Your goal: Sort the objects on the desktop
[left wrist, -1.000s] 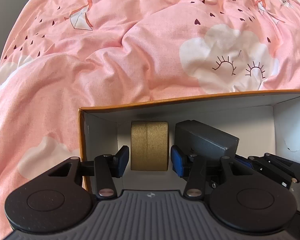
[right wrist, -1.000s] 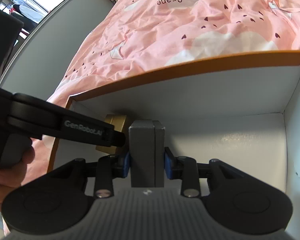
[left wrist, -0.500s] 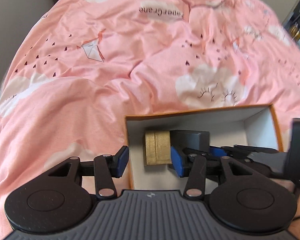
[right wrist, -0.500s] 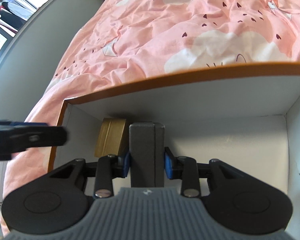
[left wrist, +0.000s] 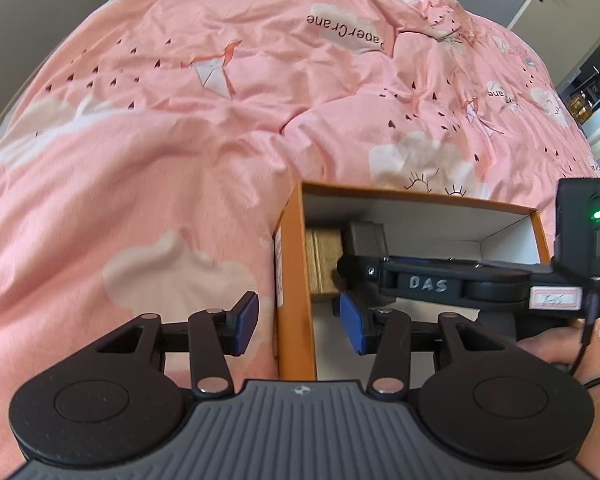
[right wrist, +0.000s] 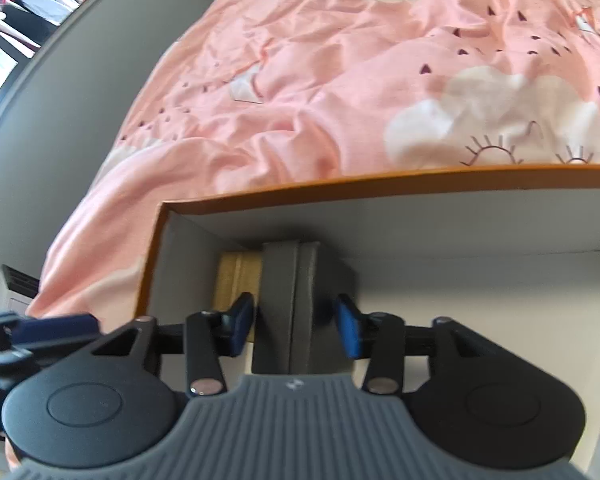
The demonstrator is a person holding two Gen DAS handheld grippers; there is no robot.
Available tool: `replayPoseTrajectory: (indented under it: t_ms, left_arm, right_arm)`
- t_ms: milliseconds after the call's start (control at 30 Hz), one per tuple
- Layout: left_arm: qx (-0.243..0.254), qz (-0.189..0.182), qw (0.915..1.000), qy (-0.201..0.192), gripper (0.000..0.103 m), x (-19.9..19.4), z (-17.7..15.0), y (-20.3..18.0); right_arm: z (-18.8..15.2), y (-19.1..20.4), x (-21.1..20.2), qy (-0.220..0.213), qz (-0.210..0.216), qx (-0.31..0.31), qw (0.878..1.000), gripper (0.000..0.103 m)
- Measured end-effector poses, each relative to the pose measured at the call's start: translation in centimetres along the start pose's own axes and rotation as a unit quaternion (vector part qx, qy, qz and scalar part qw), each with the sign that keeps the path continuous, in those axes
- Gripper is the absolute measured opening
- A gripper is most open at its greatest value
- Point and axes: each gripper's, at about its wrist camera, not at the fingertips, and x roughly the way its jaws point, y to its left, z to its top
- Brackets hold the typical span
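Right gripper (right wrist: pixel 296 326), jaws just opened, straddles the grey block (right wrist: pixel 296 292) without pressing it, block standing in the orange box (right wrist: pixel 380 182) beside the gold roll (right wrist: pixel 238 280); left gripper (left wrist: pixel 300 322) open, empty, astride the box's wall.

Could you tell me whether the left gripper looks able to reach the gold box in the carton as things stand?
Probably not directly: the right gripper lies across the gold box, and the left gripper straddles the carton wall.

Pink patterned bedspread (left wrist: pixel 204 168), grey wall (right wrist: pixel 80 80), bright window (right wrist: pixel 16 8) beyond.
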Motion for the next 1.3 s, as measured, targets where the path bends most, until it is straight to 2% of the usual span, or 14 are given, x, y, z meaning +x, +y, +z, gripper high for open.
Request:
replayPoseTrajectory:
  t_ms: [67,167,300,467,567,800,867,1100,1300]
  left_arm:
    - [-0.005,-0.006,1.0,0.0,0.052,0.2,-0.5,0.2]
    - [-0.015,-0.015,0.9998,-0.002,0.052,0.3,-1.1,0.8]
    - [-0.028,-0.012,0.9995,-0.005,0.052,0.6,-1.7,1.6]
    - [-0.033,-0.014,0.9994,0.001,0.052,1.1,-2.3,1.9]
    - [-0.038,-0.014,0.9992,0.003,0.052,1.3,-2.5,2.1]
    - [-0.041,-0.015,0.999,0.002,0.052,1.5,-2.5,2.2]
    - [-0.042,-0.016,0.999,0.003,0.052,1.5,-2.5,2.2]
    - [-0.04,-0.018,0.999,0.001,0.052,1.4,-2.6,2.1]
    - [-0.016,-0.008,0.999,-0.041,0.052,-0.5,-3.4,1.1]
  right_arm:
    - [-0.1,0.2,-0.3,-0.004,0.008,-0.009,1.0,0.063]
    - [-0.5,0.6,-1.1,-0.009,0.014,-0.046,0.999,0.069]
    - [-1.7,1.4,-1.9,0.005,0.018,-0.117,0.993,0.07]
    - [-3.6,2.7,-0.8,0.036,-0.021,-0.232,0.972,0.061]
    - [-3.9,2.9,-0.1,0.043,-0.028,-0.271,0.961,0.054]
    - [-3.9,3.6,1.1,0.034,-0.049,-0.348,0.936,0.052]
    - [-3.7,3.7,1.3,0.03,-0.047,-0.35,0.935,0.048]
    - [-3.6,3.7,1.7,0.027,-0.056,-0.332,0.941,0.047]
    - [-4.2,3.5,-0.5,0.018,-0.07,-0.323,0.944,0.049]
